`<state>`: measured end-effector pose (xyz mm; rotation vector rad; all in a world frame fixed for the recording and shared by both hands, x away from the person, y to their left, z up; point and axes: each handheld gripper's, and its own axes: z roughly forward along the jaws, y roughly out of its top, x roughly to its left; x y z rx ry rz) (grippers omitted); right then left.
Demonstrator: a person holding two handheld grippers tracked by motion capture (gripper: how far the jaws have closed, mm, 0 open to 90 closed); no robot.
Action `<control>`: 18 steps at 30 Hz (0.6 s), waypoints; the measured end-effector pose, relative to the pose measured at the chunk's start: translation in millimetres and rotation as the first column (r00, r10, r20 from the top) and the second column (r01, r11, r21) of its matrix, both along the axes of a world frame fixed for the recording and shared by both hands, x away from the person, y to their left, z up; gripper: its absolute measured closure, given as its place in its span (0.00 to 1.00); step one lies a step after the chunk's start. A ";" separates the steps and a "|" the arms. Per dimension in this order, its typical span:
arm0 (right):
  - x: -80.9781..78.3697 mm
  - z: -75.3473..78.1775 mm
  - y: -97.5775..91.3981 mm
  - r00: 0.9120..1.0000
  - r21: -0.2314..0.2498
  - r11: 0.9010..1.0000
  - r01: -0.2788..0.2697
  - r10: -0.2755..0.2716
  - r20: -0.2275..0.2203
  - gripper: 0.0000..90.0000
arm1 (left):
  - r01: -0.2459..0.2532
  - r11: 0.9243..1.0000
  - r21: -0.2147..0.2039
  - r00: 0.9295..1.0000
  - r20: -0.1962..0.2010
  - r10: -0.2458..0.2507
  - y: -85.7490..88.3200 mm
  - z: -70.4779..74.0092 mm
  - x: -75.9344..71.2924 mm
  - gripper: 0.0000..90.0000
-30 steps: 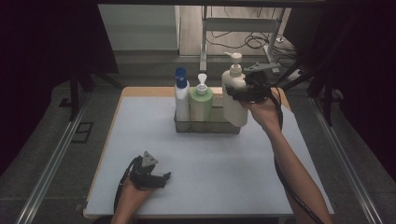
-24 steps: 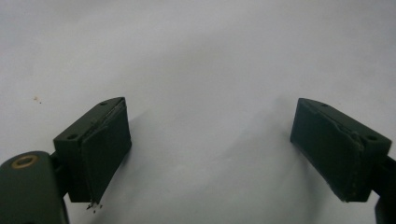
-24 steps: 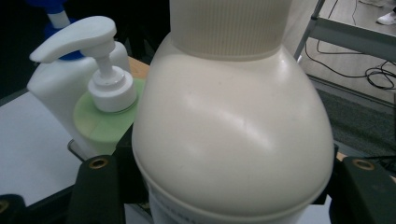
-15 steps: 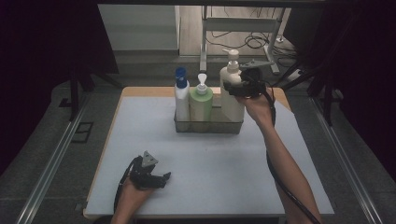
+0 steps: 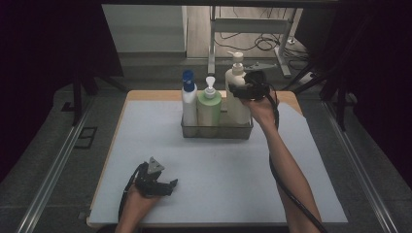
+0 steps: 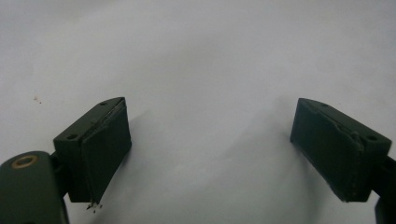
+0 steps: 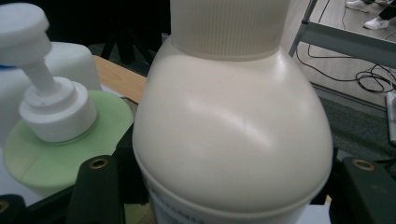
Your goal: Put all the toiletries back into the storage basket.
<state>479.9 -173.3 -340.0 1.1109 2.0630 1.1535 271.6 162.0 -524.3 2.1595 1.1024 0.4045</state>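
Note:
A tall cream pump bottle (image 5: 237,99) stands upright at the right end of a wire basket (image 5: 216,131). My right gripper (image 5: 242,91) is shut on its shoulder from the right. In the right gripper view the cream bottle (image 7: 233,130) sits between the two jaws. To its left in the basket are a green pump bottle (image 5: 209,109) and a white bottle with a blue cap (image 5: 189,104). My left gripper (image 5: 166,186) rests near the table's front left, jaws open, holding nothing. In its own view the left gripper (image 6: 210,114) faces bare white surface.
The basket stands at the back middle of a white mat (image 5: 218,170) on a wooden table. Metal rails run along both sides. A table frame and loose cables (image 5: 262,41) lie on the floor beyond the far edge.
The right gripper carried the cream bottle leftward and down, from beside the basket's right end into it. The bottle went from tilted to upright. The left gripper stayed still.

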 end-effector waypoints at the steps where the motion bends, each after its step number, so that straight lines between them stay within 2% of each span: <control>1: 1.5 -2.0 0.4 1.000 -0.004 1.000 0.003 -0.003 0.001 0.41 | 0.000 1.000 0.000 1.000 0.000 0.000 0.0 0.0 0.0 0.13; 7: 8.6 -12.0 -0.4 1.000 0.004 1.000 0.014 -0.014 -0.005 0.41 | 0.001 1.000 0.002 1.000 0.000 -0.001 0.1 0.1 0.1 0.13; 13: 9.2 -21.6 1.7 1.000 -0.022 1.000 0.007 -0.007 0.000 0.40 | 0.001 1.000 0.002 1.000 0.000 -0.001 0.1 0.1 0.1 0.13; 18: 8.4 -28.9 1.9 1.000 -0.022 1.000 0.000 -0.001 -0.015 0.40 | -0.002 1.000 0.000 1.000 -0.002 0.002 0.0 0.0 -0.2 0.13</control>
